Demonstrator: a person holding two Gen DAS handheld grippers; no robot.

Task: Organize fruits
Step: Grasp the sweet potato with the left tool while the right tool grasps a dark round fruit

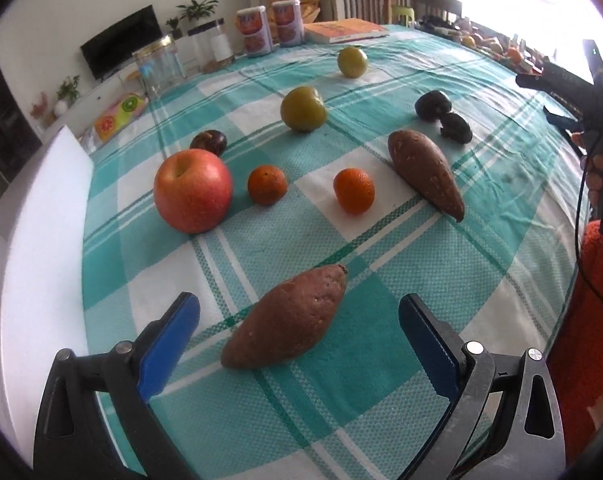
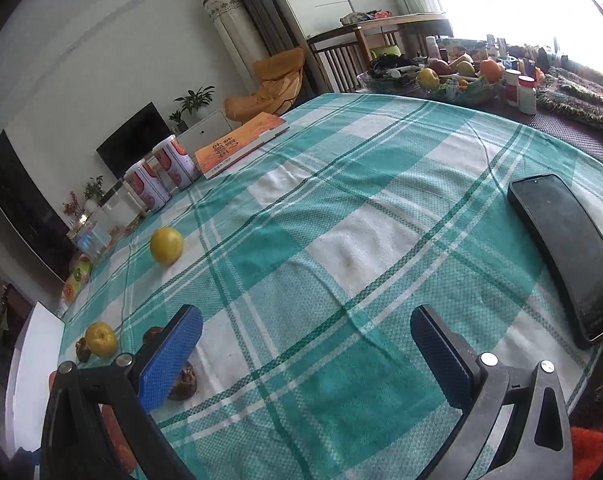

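Observation:
On the teal checked tablecloth, a sweet potato (image 1: pixel 287 318) lies between the open fingers of my left gripper (image 1: pixel 299 312), not gripped. Beyond it are a red apple (image 1: pixel 192 190), two tangerines (image 1: pixel 267 184) (image 1: pixel 354 190), a second sweet potato (image 1: pixel 425 174), two green fruits (image 1: pixel 303 109) (image 1: pixel 352 61), a dark round fruit (image 1: pixel 208 142) and two dark fruits (image 1: pixel 431 105) (image 1: pixel 456 127). My right gripper (image 2: pixel 307 322) hangs open over bare cloth; a dark fruit (image 2: pixel 185 380) sits behind its left finger, with yellow-green fruits (image 2: pixel 100 339) (image 2: pixel 166 245) to the left.
A black phone (image 2: pixel 567 252) lies at the right near the table edge. Two cans (image 1: pixel 254 32), an orange book (image 1: pixel 343 30) and glass jars (image 1: pixel 159 66) line the far side. A white box (image 1: pixel 41 216) stands at the left. Another cluttered table (image 2: pixel 461 76) with a fruit bowl lies beyond.

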